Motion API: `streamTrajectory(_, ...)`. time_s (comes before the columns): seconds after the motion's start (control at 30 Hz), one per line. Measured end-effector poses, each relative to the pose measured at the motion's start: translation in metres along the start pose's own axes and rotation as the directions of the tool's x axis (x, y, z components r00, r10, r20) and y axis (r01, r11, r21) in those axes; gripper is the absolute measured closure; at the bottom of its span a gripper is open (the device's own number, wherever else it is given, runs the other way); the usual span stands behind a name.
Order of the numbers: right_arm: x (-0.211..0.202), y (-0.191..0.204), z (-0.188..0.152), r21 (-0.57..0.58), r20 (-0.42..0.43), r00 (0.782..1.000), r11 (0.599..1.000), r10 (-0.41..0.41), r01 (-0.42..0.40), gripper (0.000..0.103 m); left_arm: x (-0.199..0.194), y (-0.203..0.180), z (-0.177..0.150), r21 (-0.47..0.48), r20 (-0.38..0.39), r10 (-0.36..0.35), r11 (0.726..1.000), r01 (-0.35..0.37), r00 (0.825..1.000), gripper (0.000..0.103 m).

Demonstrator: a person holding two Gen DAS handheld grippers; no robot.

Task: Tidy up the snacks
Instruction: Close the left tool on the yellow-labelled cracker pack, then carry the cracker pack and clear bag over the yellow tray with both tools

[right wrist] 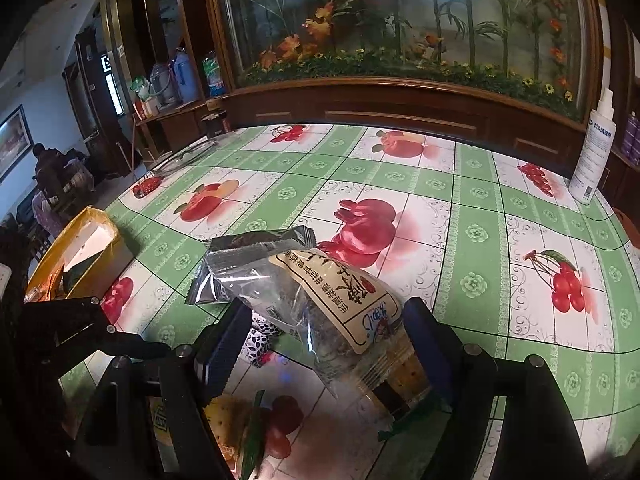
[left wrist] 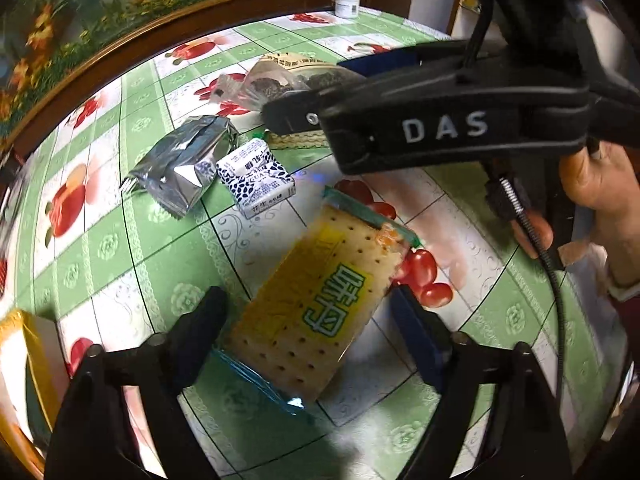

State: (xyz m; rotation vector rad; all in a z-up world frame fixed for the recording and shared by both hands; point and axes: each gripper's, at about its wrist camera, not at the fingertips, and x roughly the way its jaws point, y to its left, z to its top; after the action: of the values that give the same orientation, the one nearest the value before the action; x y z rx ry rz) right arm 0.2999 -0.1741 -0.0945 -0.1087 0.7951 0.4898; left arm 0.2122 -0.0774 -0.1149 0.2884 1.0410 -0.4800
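— What has the left gripper (left wrist: 308, 312) got?
— Nothing gripped; its jaws stand wide either side of the cracker packet (left wrist: 316, 304), low centre, flat on the tablecloth (left wrist: 168, 240).
— And the right gripper (right wrist: 324, 332)?
— Jaws astride the clear snack bag (right wrist: 320, 312), bottom centre; whether they pinch it, I can't tell.

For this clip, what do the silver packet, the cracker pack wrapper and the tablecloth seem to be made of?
Silver packet: looks like metallised foil film, going by its mirror-like creases and crimped end.
Cracker pack wrapper: thin clear plastic film, glossy; the dotted crackers show through it, with teal sealed ends.
Tablecloth: probably printed vinyl or oilcloth, smooth with a soft sheen; it could be laminated.
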Motion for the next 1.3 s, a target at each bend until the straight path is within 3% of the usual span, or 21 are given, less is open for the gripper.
streamTrajectory(0.07, -0.002, -0.002, -0.001, 0.011, 0.006, 1.0, 1.0, 0.003, -0.003, 0.038, -0.004, 0.0, -0.002, -0.019, 0.009, 0.006, 1.0, -0.006, 1.0, 0.041)
streamTrajectory(0.2, -0.008, -0.007, -0.002, 0.057, 0.016, 0.999, 0.998, 0.032, -0.033, 0.05, -0.01, -0.002, -0.009, -0.034, 0.014, 0.015, 0.999, -0.015, 1.0, 0.058)
streamTrajectory(0.37, -0.014, -0.009, -0.004, 0.087, 0.03, 0.999, 0.996, 0.035, -0.038, 0.063, -0.016, -0.002, -0.02, -0.082, 0.019, 0.045, 0.996, -0.043, 0.999, 0.058)
streamTrajectory(0.73, -0.045, -0.006, -0.016, 0.154, 0.087, 0.995, 0.986, 0.048, -0.061, 0.073, -0.03, 0.0, -0.04, -0.173, 0.039, 0.12, 0.979, -0.112, 0.992, 0.058)
streamTrajectory(0.8, -0.053, -0.003, -0.02, 0.16, 0.09, 0.994, 0.985, 0.055, -0.069, 0.081, -0.032, 0.0, -0.044, -0.196, 0.047, 0.122, 0.974, -0.111, 0.991, 0.058)
streamTrajectory(1.3, -0.096, 0.028, -0.055, 0.162, 0.096, 0.991, 0.981, 0.088, -0.103, 0.086, -0.072, -0.007, -0.063, -0.258, 0.11, 0.172, 0.956, -0.139, 0.979, 0.058)
